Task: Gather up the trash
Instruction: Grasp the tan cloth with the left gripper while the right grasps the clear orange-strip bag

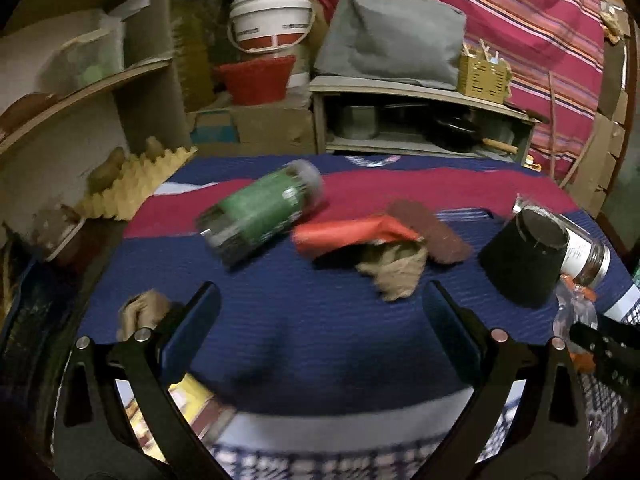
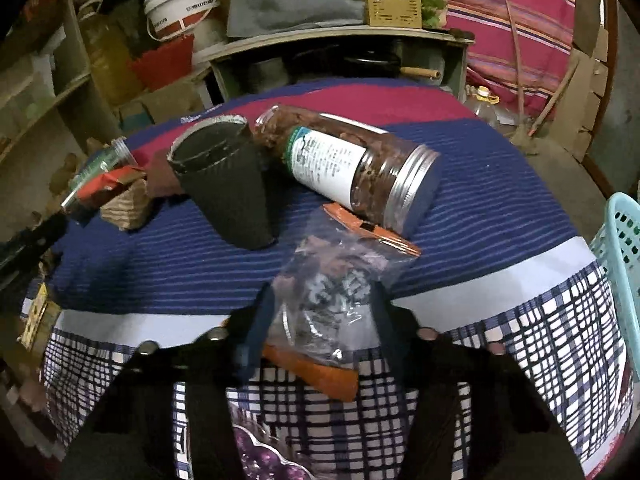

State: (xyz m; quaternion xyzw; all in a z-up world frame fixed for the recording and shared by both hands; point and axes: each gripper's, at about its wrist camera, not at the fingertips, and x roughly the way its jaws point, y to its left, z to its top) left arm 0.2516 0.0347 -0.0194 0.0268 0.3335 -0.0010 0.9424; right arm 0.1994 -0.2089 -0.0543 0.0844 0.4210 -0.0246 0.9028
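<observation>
The green jar near the counter's far edge is motion-blurred. The cup hides part of the labelled jar, label unreadable.

Dim cluttered room: wooden shelves, striped red curtain.

A white bucket, grey cushion, yellow holder and egg tray stand behind a striped tablecloth.

Right claw: clamped on clear plastic bag with orange strip. Bench, striped cloth: black cup lying beside labelled jar. Teal basket at right.
</observation>
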